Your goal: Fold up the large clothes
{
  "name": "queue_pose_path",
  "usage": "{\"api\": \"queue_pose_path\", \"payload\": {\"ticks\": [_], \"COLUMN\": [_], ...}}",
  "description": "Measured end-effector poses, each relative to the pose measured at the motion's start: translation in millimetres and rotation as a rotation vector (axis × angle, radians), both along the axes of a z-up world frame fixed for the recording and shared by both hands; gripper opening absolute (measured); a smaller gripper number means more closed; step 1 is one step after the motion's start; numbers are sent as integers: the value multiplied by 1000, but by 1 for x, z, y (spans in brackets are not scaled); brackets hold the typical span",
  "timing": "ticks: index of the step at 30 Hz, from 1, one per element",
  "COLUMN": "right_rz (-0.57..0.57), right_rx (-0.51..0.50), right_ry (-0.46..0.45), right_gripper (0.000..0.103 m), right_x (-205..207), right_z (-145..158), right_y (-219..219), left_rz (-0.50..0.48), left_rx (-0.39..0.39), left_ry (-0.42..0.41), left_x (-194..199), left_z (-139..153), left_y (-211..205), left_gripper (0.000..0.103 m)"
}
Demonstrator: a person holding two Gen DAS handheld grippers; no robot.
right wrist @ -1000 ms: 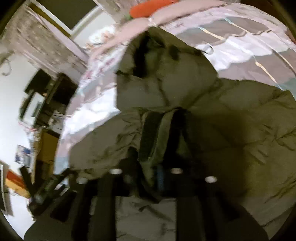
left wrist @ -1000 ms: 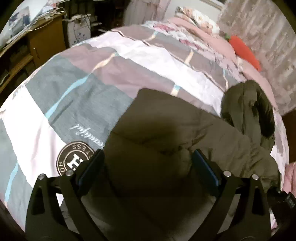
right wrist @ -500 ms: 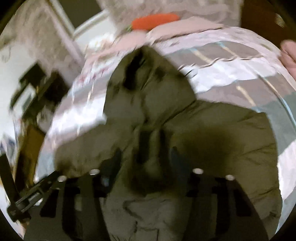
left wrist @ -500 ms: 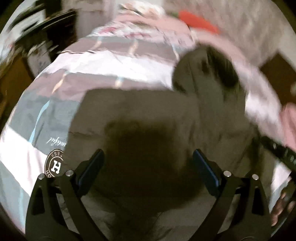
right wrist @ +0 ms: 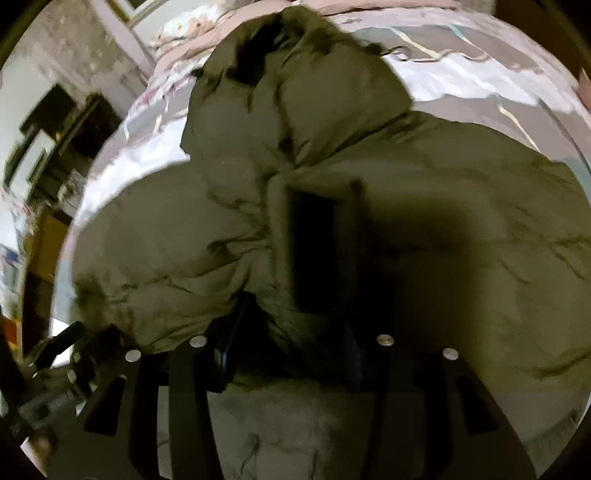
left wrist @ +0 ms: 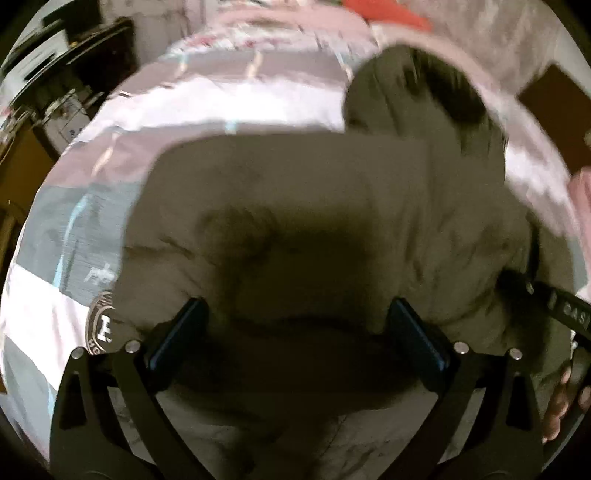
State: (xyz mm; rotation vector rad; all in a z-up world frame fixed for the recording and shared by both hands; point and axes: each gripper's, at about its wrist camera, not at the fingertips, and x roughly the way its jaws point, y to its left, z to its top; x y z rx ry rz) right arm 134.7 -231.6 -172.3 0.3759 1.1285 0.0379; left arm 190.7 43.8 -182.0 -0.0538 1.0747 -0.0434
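Observation:
An olive-green puffy hooded jacket lies spread on the bed, hood toward the far right. My left gripper is open, its fingers apart just above the jacket's near part, holding nothing. In the right wrist view the jacket fills the frame, hood at the top. My right gripper has its jaws partly apart with a bunched fold of the jacket between them; the grip itself is in shadow. The right gripper's body shows at the left view's right edge.
The bed carries a patchwork cover in white, grey and mauve with a round logo. A red pillow lies at the head. Dark furniture stands to the left of the bed.
Both grippers have moved closer over the jacket. The left view swung right, so the hood now sits nearer the centre. The right gripper's jaws have opened wider around the fold.

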Motion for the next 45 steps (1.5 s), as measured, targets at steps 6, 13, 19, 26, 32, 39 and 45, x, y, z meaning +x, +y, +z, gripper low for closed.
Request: {"api": "queue_pose_path", "payload": {"ticks": [6, 13, 19, 26, 32, 39, 45], "right_rz": [-99, -136, -120, -84, -191, -304, -62], "right_rx": [-64, 0, -90, -414, -433, -155, -66], "right_ry": [105, -45, -150, -48, 39, 44, -332], "right_gripper": [75, 83, 94, 94, 94, 5, 5], "right_x": [-11, 7, 85, 249, 320, 308, 207], "right_z": [-26, 28, 85, 56, -1, -20, 92], "right_y": [-40, -47, -27, 8, -7, -51, -44], "left_rz": [97, 204, 146, 36, -72, -86, -30], "left_rx": [-28, -320, -263, 17, 160, 141, 104], "left_ry": [169, 193, 37, -87, -50, 16, 111], "left_x": [11, -1, -28, -41, -33, -24, -14], "left_z": [-37, 23, 76, 96, 76, 58, 35], "left_y": [34, 49, 35, 12, -16, -21, -16], "left_gripper": [101, 101, 101, 101, 101, 101, 101]}}
